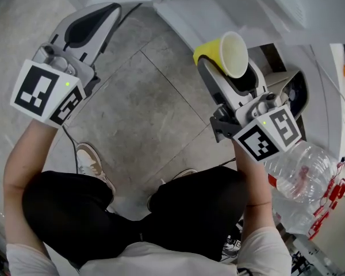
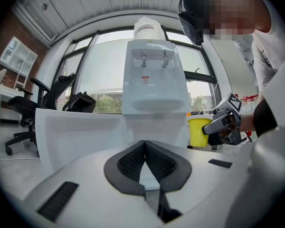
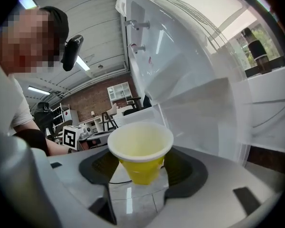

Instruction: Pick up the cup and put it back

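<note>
In right claw point(image 3: 140, 169), yellow cup point(image 3: 140, 144)

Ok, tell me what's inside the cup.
The cup, held between the right gripper's jaws, looks empty: only its pale inner wall shows. The near side of the inside is hidden behind the rim.

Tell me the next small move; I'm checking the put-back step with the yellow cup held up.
Probably lower the right gripper slowly, keeping the yellow cup upright. Its jaws clamp the cup's lower wall, and the cup hangs in mid-air by the water dispenser with only floor beneath, so it likely needs a surface before release.
</note>
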`<state>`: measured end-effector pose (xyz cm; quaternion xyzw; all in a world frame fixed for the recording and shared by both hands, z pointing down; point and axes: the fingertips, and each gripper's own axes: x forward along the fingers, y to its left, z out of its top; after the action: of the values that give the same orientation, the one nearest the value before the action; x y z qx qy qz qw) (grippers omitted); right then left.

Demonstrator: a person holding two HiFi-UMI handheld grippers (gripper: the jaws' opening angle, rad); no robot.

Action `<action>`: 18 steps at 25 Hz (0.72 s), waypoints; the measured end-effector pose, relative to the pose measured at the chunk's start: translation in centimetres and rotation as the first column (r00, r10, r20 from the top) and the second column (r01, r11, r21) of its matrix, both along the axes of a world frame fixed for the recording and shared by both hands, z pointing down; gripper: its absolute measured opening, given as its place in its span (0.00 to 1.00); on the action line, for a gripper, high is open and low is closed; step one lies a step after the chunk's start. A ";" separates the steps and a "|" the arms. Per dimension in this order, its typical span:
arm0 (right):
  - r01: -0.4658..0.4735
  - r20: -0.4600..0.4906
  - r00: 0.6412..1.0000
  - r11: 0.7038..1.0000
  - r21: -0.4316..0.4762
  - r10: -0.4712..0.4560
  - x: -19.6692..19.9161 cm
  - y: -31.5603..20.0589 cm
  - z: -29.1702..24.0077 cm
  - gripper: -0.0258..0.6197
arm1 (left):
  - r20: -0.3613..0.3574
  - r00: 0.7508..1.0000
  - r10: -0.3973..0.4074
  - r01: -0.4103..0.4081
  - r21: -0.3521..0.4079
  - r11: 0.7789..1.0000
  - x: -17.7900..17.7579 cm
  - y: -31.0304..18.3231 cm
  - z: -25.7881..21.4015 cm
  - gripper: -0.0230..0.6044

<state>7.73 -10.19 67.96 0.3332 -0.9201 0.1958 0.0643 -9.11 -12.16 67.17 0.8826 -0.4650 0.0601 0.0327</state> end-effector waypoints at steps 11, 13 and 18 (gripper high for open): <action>-0.028 -0.055 0.998 0.998 0.063 0.031 0.2 -2.0 1.1 0.51 | 0.028 1.000 -0.007 0.007 0.011 1.000 0.1 0.4 -0.1 0.07; -0.041 -0.089 0.995 0.995 0.092 0.049 0.1 -3.0 1.9 0.51 | 0.029 1.000 -0.003 0.002 0.012 1.000 0.2 0.2 -0.1 0.07; -0.112 -0.191 0.973 0.989 0.098 0.129 0.0 -7.1 7.4 0.51 | 0.029 1.000 0.010 -0.010 0.003 1.000 0.7 -0.1 0.3 0.07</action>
<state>7.70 -17.30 75.38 0.4087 -0.8948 0.1255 0.1286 -8.39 -12.26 67.52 0.8841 -0.4610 0.0722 0.0244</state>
